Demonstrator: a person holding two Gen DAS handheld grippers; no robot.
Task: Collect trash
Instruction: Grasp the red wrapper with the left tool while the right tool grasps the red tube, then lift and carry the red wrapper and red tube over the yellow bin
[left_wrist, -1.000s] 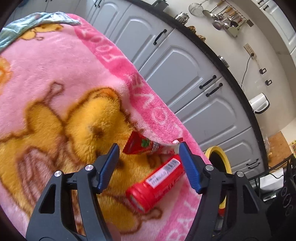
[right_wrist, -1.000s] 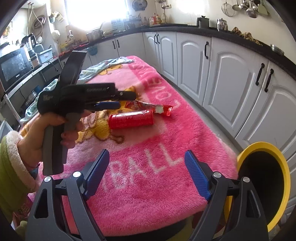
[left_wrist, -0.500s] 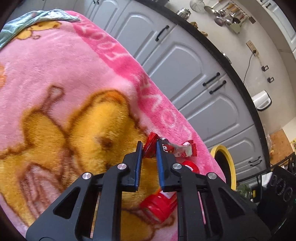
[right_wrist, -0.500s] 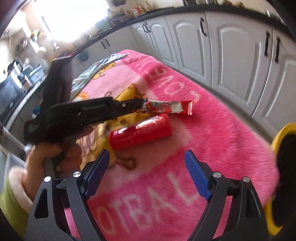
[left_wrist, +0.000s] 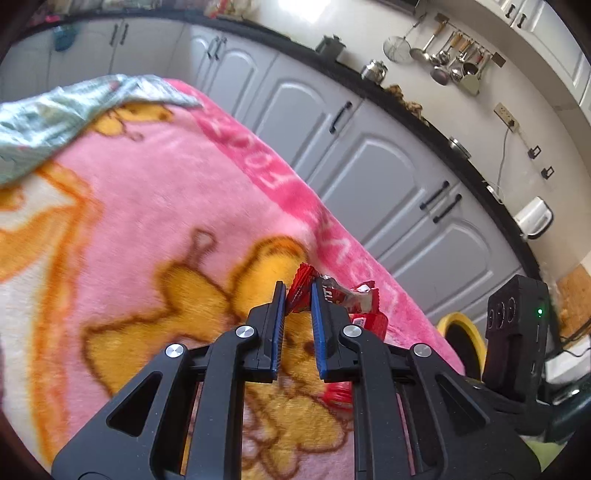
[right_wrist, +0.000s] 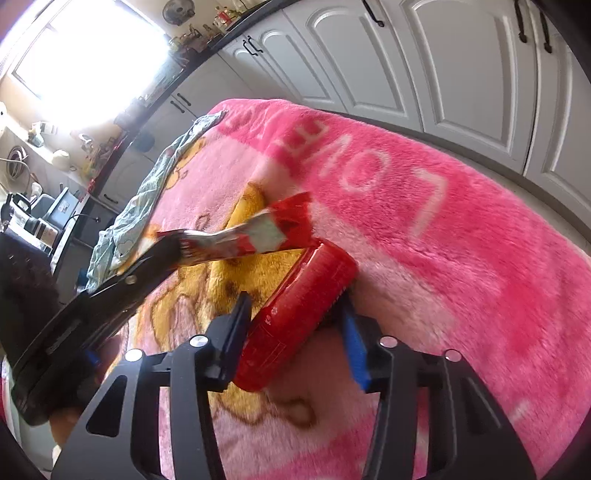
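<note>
— Red can (right_wrist: 299, 314) where, against the right gripper (right_wrist: 295, 325)?
— Straight between its jaws, lying on the pink blanket (right_wrist: 461, 258). Long axis running away and up to the right, roughly in line with the fingers, slightly skewed. Jaws closing, one on each long flank; left pad about touching, right pad seemingly short of contact, so not gripped yet.
— And the wrapper (left_wrist: 334, 295)?
— Pinched by one end in the left gripper (left_wrist: 298, 301), jaws clenched on it, the rest sticking out sideways above the blanket, just beyond the can's far end.
— Nearer hand for the can?
— Right, plainly; left already occupied.
— Looks?
— Can: glossy red cylinder, small white print near the close end, undented as far as visible. Wrapper: crinkled red foil, silvery-white patch mid-length, limp. Yellow-rimmed bin (left_wrist: 461, 326) off the blanket's edge, likely the destination.
</note>
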